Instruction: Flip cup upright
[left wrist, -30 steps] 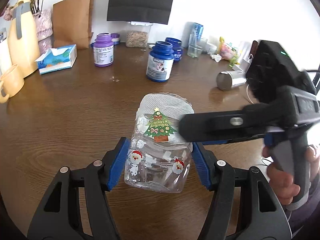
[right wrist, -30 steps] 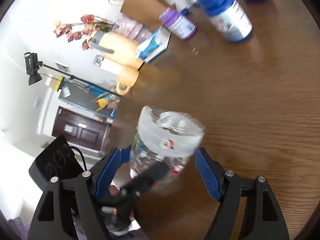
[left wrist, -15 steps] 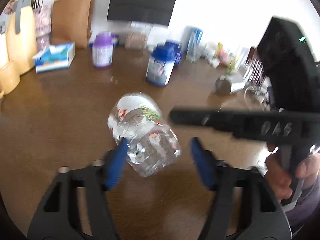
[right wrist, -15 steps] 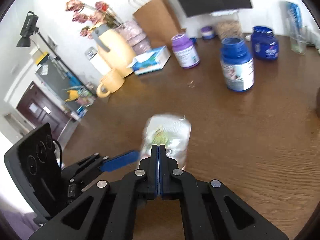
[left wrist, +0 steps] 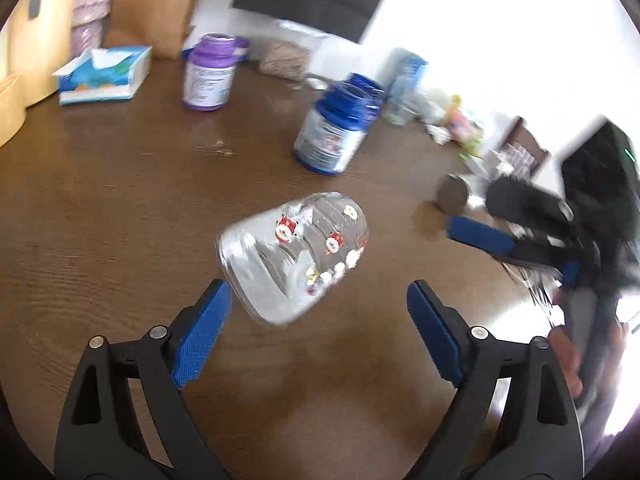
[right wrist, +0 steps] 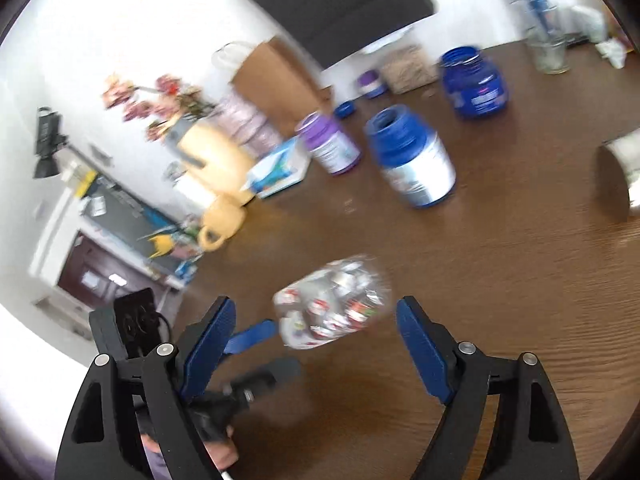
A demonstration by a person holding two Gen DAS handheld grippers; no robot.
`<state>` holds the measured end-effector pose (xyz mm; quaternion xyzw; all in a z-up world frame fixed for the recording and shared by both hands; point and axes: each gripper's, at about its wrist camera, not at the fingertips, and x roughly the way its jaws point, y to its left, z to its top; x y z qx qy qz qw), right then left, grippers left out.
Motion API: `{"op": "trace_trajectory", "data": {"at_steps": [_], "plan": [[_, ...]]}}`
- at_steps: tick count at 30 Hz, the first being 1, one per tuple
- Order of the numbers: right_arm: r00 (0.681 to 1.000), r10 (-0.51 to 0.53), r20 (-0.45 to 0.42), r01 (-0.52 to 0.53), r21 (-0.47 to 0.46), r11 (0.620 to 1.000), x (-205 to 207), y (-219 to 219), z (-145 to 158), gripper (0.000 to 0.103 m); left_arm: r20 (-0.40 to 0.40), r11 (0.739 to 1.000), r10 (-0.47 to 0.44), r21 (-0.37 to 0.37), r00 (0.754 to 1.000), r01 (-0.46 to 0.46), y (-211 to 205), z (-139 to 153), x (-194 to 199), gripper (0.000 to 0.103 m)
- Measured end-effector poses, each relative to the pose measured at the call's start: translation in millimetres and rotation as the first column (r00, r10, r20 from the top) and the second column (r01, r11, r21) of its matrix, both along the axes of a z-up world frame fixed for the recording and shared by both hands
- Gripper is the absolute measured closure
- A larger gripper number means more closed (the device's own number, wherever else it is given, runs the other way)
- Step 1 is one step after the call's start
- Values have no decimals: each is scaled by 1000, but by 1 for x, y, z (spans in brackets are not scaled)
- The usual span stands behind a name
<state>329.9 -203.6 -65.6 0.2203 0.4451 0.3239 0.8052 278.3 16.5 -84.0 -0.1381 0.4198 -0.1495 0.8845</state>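
Note:
The clear plastic cup (left wrist: pixel 294 258) with Santa stickers is tipped on its side over the brown table (left wrist: pixel 120 208), blurred by motion; whether it touches the wood I cannot tell. My left gripper (left wrist: pixel 318 320) is open, jaws wide apart, its left pad near the cup's rim. In the right wrist view the cup (right wrist: pixel 334 306) lies between and just beyond my open right gripper (right wrist: pixel 314 330). The right gripper also shows at the right of the left wrist view (left wrist: pixel 480 236). Neither gripper holds the cup.
A blue-capped bottle (left wrist: pixel 334 132), purple bottle (left wrist: pixel 210 74), tissue box (left wrist: pixel 102 76), paper bag (left wrist: pixel 156 4) and a metal can lying down (left wrist: pixel 454 198) stand on the far half of the table. A yellow mug (right wrist: pixel 222 222) and jug (right wrist: pixel 210 158) are at the left.
The cup was inverted between my left jaws with the right gripper at its side; it has tipped over onto its side. The right gripper shut, then opened. Both grippers pulled apart.

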Motion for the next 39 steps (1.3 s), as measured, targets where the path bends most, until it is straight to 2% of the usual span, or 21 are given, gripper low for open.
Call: {"op": "trace_trajectory", "data": {"at_steps": [2,3,4,5,6,8,9,13,15,18,22,23,24,26,29,32,36,39], "plan": [[1000,-20,-8,20,-16,1000,1,-6,0,17,68,997,9,72,998,-14,-1,7,9,16],[1000,-24,-11,24,-15,1000,1,-10,-1,17,97,993,-15,114,995,4,-3,9,15,14],[1000,-21,-17,21,-15,1000,-1,-12,-4,17,98,989,-67,135,993,53,-6,7,20,8],[1000,-18,-25,17,-15,1000,-2,-13,-7,17,85,978,-141,168,986,125,-11,4,28,8],[999,-16,-33,16,-18,1000,-3,-14,-11,17,73,970,-150,204,986,132,-14,0,34,8],[999,-13,-41,12,-24,1000,-4,-13,-17,17,30,956,-148,260,988,136,-20,-13,45,23],[999,-11,-46,10,-25,1000,-5,-13,-20,17,-2,956,-148,256,989,144,-22,-19,48,39],[998,1,-70,-4,-34,999,-5,-5,-31,17,4,958,-145,250,989,139,-24,-24,42,41],[998,12,-65,-16,-53,998,-5,0,-31,17,-17,961,-154,229,988,154,-24,-24,36,41],[1000,18,-25,-20,-92,996,-6,8,-25,17,-21,955,-188,231,982,188,-29,-26,15,40],[999,47,27,-42,-155,987,-6,27,-25,18,-4,931,-268,255,963,260,-42,-27,-11,38],[998,49,34,-43,-163,986,-5,31,-27,18,-9,927,-284,253,959,277,-43,-28,-14,36],[998,46,46,-36,-185,982,-4,36,-28,19,-20,923,-292,258,956,287,-45,-29,-17,26],[997,35,72,-18,-221,975,-4,40,-28,19,-27,914,-297,282,954,293,-44,-31,-23,23],[995,22,93,4,-273,962,-5,42,-30,19,-15,920,-258,302,966,251,-29,-30,-30,23],[997,34,65,-12,-309,951,-5,44,-36,19,-6,941,-181,289,983,175,-7,-29,-31,23],[995,98,34,-82,-308,948,-14,51,-39,19,4,964,-51,263,999,48,22,-26,-26,23],[985,168,34,-153,-261,953,-25,55,-34,19,0,968,57,245,998,-55,40,-25,-22,23]]}}
